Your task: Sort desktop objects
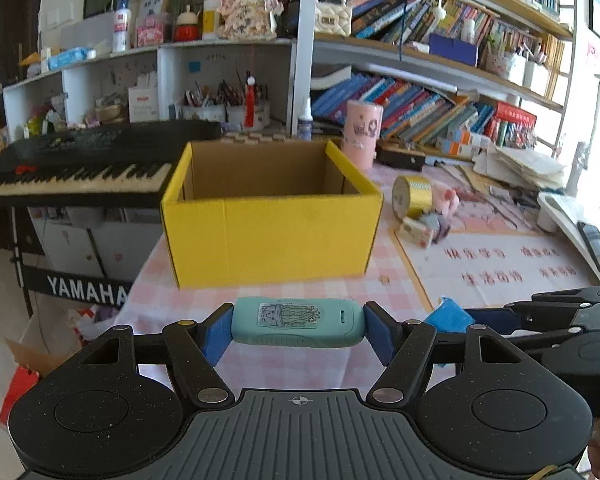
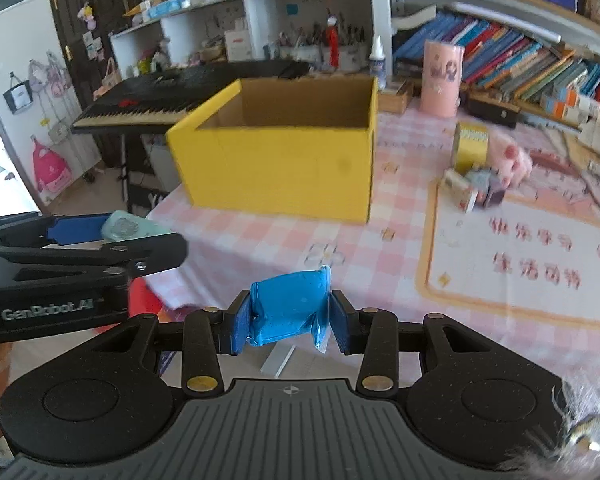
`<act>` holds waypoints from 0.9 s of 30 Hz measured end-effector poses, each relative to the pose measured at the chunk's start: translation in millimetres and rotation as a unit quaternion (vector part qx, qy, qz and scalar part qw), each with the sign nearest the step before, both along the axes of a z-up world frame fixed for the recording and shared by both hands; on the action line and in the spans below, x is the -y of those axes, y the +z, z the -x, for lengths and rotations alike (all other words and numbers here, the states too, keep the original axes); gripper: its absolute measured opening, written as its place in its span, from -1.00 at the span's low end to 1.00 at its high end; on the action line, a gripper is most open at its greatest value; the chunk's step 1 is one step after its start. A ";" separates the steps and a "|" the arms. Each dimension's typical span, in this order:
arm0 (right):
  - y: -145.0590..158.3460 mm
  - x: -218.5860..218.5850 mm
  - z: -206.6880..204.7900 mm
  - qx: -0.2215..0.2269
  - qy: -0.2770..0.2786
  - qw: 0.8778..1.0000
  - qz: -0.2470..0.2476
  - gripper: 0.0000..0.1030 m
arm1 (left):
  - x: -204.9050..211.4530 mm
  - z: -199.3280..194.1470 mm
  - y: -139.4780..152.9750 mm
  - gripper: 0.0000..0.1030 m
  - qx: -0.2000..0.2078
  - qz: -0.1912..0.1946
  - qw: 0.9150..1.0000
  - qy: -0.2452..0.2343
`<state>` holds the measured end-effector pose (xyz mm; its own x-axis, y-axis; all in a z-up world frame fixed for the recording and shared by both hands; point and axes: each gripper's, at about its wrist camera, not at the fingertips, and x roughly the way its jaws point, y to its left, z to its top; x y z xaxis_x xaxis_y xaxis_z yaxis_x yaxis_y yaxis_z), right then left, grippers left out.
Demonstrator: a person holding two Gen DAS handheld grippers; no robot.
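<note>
While your left tongs [image 1: 298,330] clamped a teal case [image 1: 298,322], your right tongs [image 2: 290,316] pinched what looked like a blue packet [image 2: 288,306], both short of the yellow box [image 1: 272,228].

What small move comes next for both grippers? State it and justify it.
Probably carry both forward over the open yellow box: the left gripper clamps a teal case, the right gripper a blue packet, both short of it.
</note>
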<state>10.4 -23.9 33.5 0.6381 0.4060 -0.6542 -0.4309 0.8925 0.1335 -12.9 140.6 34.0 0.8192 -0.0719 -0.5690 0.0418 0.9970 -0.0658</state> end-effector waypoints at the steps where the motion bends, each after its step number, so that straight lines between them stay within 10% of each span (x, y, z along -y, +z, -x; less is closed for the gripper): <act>1: 1.5 2.4 -5.6 0.000 -0.006 1.000 -0.005 -0.26 | -0.1 -5.0 2.5 0.34 0.001 -0.002 1.000 0.000; 27: 63.9 11.7 -186.8 0.101 0.014 0.993 -0.061 -0.26 | 4.4 -167.1 28.3 0.34 0.067 -0.058 0.993 0.075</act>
<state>197.2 -35.5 97.4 0.7382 0.4945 -0.4588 -0.4849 0.8618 0.1485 154.2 136.2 62.3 0.8845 0.1171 -0.4516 -0.1081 0.9931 0.0459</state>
